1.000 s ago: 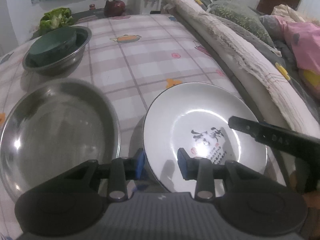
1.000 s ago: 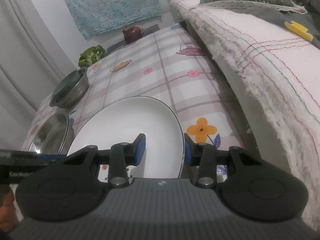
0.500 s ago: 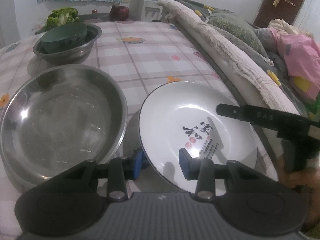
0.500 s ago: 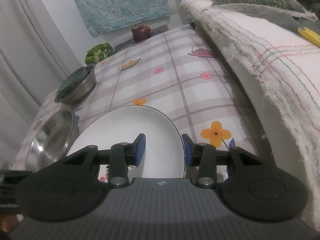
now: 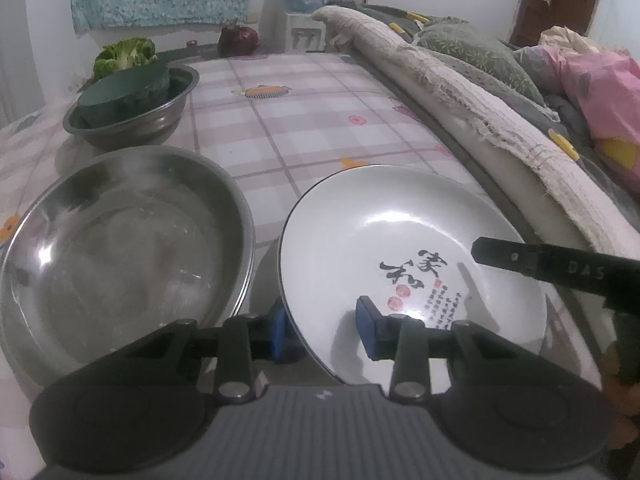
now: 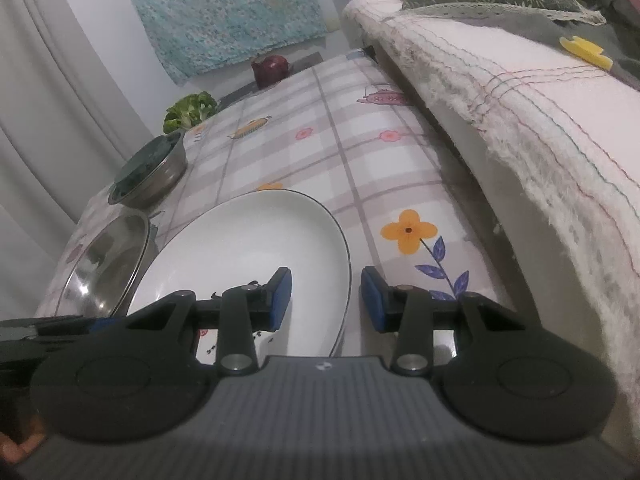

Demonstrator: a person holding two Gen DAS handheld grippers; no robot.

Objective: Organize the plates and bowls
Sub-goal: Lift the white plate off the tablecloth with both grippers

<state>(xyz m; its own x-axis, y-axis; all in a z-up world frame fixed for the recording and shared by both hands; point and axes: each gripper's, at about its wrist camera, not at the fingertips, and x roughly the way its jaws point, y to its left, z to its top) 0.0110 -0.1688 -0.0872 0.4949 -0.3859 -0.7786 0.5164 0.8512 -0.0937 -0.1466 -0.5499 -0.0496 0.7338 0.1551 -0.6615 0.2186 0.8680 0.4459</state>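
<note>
A white plate (image 5: 400,232) with black calligraphy is held at two sides over the checked tablecloth (image 5: 300,128). My left gripper (image 5: 324,324) has the plate's near-left rim between its blue pads, and its jaws are closing. My right gripper (image 6: 326,300) is shut on the plate's (image 6: 248,240) right rim; one of its black fingers (image 5: 560,264) reaches in from the right in the left wrist view. A large steel basin (image 5: 120,248) lies just left of the plate. Farther back, a small steel bowl (image 5: 172,108) holds a dark green bowl (image 5: 120,96).
A sofa edge draped with a cream blanket (image 5: 460,92) and cushions runs along the table's right side. Broccoli (image 5: 124,52) and a dark red teapot (image 5: 238,40) stand at the far end. A curtain (image 6: 48,100) hangs to the left in the right wrist view.
The left wrist view has tilted up, showing more of the room. The plate stays between both grippers, and its left edge now looks closer to the large steel basin.
</note>
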